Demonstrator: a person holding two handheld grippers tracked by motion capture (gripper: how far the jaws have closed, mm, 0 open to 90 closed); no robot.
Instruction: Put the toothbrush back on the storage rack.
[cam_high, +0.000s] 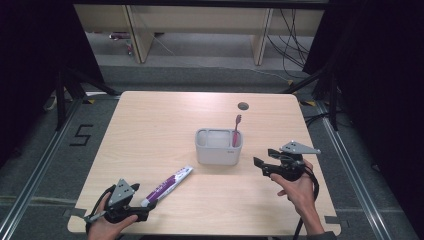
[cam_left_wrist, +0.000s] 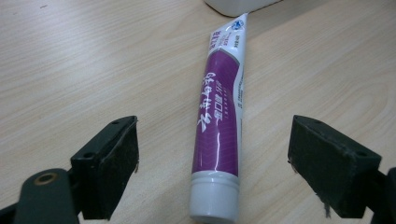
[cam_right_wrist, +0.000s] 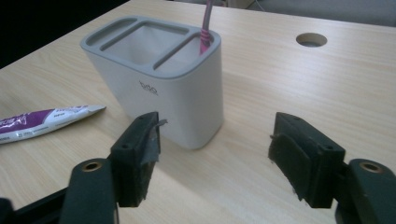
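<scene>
Pale wood-grain table (cam_high: 150, 130) carries the work, set on a dark floor with black curtains at both sides. On it lies a purple-and-white toothpaste tube (cam_high: 166, 186), flat, with its long axis running from about 7 o'clock (cap end, toward the person) to 1 o'clock (crimped end), the crimp stopping just short of the grey toothbrush holder (cam_high: 219, 146). That holder already has a pink toothbrush (cam_high: 236, 130) standing in its right-hand compartment. The left gripper (cam_high: 145, 212) sits just beside the cap end and is clearly the nearer tool; its gripper view shows both pads spread wide with nothing clamped, the cap (cam_left_wrist: 213, 200) lying between them and the tube (cam_left_wrist: 219, 112) body leading straight away at 12 o'clock. The jaws therefore straddle the tube's width, across its long axis. The right gripper (cam_high: 264, 159) hangs at 3 o'clock of the holder, jaws wide and empty, facing the holder wall (cam_right_wrist: 173, 98). Whether the left pads already reach past the cap shoulder is probably not settled by this angle.
</scene>
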